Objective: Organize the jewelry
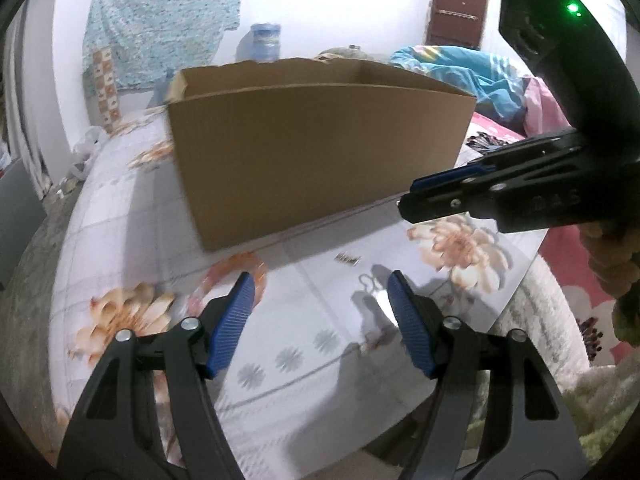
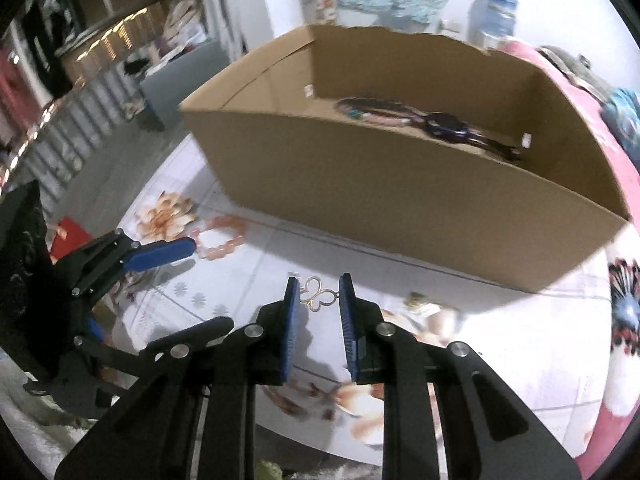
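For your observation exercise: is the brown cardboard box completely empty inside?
No: the right wrist view shows dark and pink jewelry pieces lying inside the brown cardboard box.

No writing can be read anywhere here. The side of the right gripper (image 1: 406, 200), seen from the left wrist, bears a few raised letters on its black body, too faint and blurred to make out. Inside the cardboard box (image 2: 400, 184) two small pale stickers sit on the walls, one at the far left and one at the right end, their print too small to tell.
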`<action>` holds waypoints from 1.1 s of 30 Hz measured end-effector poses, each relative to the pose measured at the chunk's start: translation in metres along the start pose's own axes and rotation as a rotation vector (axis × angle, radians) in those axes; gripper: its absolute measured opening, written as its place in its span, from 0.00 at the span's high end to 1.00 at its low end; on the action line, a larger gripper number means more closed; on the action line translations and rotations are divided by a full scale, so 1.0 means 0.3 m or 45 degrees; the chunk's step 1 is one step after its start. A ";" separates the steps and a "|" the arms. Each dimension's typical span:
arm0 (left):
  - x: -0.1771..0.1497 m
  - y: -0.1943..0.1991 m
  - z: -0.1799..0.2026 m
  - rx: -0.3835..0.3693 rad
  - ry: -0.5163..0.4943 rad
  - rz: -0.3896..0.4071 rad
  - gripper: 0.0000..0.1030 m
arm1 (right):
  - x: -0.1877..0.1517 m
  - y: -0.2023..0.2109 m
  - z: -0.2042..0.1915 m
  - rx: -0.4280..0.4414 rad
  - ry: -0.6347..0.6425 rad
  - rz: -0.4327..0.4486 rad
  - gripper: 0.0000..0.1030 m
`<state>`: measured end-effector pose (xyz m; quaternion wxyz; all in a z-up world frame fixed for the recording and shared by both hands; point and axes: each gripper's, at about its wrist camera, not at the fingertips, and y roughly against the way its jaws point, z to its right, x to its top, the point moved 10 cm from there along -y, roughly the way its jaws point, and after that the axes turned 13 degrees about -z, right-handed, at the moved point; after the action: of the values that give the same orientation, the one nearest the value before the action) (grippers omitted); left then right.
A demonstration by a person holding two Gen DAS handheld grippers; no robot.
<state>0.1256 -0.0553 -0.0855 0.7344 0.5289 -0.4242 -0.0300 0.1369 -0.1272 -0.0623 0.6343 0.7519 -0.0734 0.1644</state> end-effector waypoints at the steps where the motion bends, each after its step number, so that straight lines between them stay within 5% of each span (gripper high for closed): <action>1: 0.014 -0.009 0.015 -0.005 -0.015 -0.002 0.44 | -0.001 0.009 0.019 0.004 -0.017 0.012 0.80; 10: 0.062 -0.171 0.054 0.008 -0.081 -0.183 0.76 | -0.008 0.024 0.088 0.069 -0.067 0.079 0.80; 16: 0.076 -0.189 0.075 0.062 -0.164 -0.209 0.96 | -0.023 0.021 0.122 0.108 -0.102 0.099 0.80; 26: 0.089 -0.107 0.084 0.093 -0.200 -0.173 0.99 | -0.036 0.064 0.162 0.137 -0.130 0.155 0.80; 33: 0.188 0.125 0.137 -0.033 -0.206 -0.015 0.99 | -0.021 0.164 0.158 0.190 -0.101 0.259 0.80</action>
<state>0.1197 -0.0976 -0.0188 0.7044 0.5177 -0.4785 -0.0825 0.1227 -0.1832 -0.0255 0.5533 0.7915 -0.1619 0.2031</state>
